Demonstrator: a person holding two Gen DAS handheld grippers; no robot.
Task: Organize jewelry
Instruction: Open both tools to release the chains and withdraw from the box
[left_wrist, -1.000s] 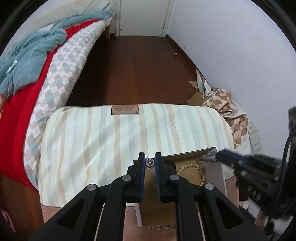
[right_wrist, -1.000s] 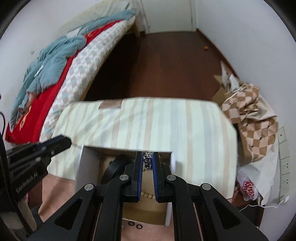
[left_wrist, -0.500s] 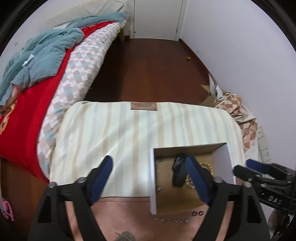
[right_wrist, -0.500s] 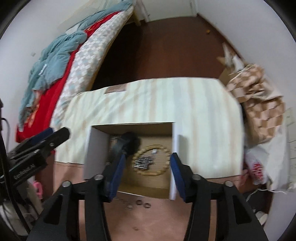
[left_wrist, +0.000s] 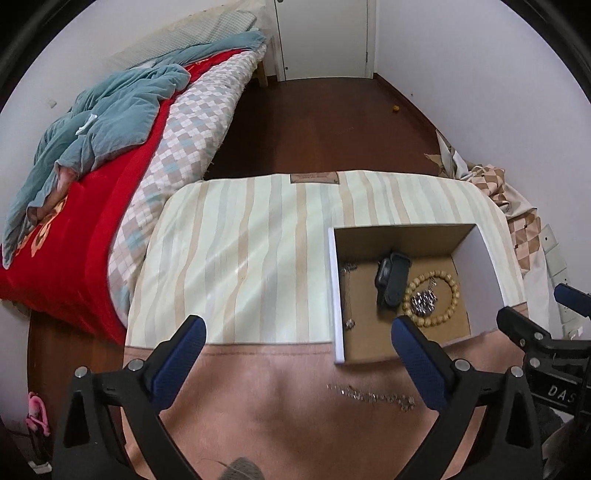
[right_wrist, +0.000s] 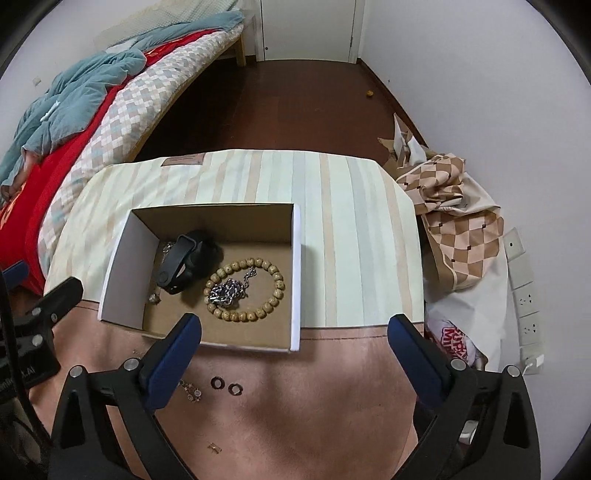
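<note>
Left wrist view.
- Left gripper (left_wrist: 295, 341): jaws spread wide, holding nothing; it hangs above the near part of the desk (left_wrist: 258, 398).
- Desk: pink-brown near band, striped cloth (left_wrist: 251, 251) over the far part.
- Box (left_wrist: 338, 295): open cardboard, white outer walls, right of centre, sitting across the seam between cloth and pink band.
- In the box: black watch (left_wrist: 391, 277) near the middle; bead bracelet (left_wrist: 430, 297) just right of it, touching or nearly so; steel chain (left_wrist: 424, 300) heaped inside the bracelet's ring; small silver pieces along the left wall, too small to identify.
- Loose chain (left_wrist: 369, 397): stretched out on the pink band, just near of the box.
- Right gripper (left_wrist: 532, 314): partly seen at the right edge, beside the box.
- Bed (left_wrist: 110, 166): left and far, red cover, blue blanket.

Right wrist view.
- Right gripper (right_wrist: 293, 332): jaws wide apart, empty, over the near desk edge.
- Box (right_wrist: 297, 277): left of centre, open top.
- Contents: watch (right_wrist: 177, 266) at the left; bracelet (right_wrist: 273, 295) to the right of it; steel chain (right_wrist: 227, 290) inside the bracelet; a small silver piece (right_wrist: 155, 297) by the left wall.
- On the pink band near of the box: two dark rings (right_wrist: 225, 385) side by side; a thin chain (right_wrist: 190, 389) left of them, part hidden by the left finger; a small gold piece (right_wrist: 214, 448) nearer.
- Left gripper (right_wrist: 48, 295): at the left edge, beside the box.
- Checked fabric (right_wrist: 454, 206): heaped on the floor, right of the desk.
</note>
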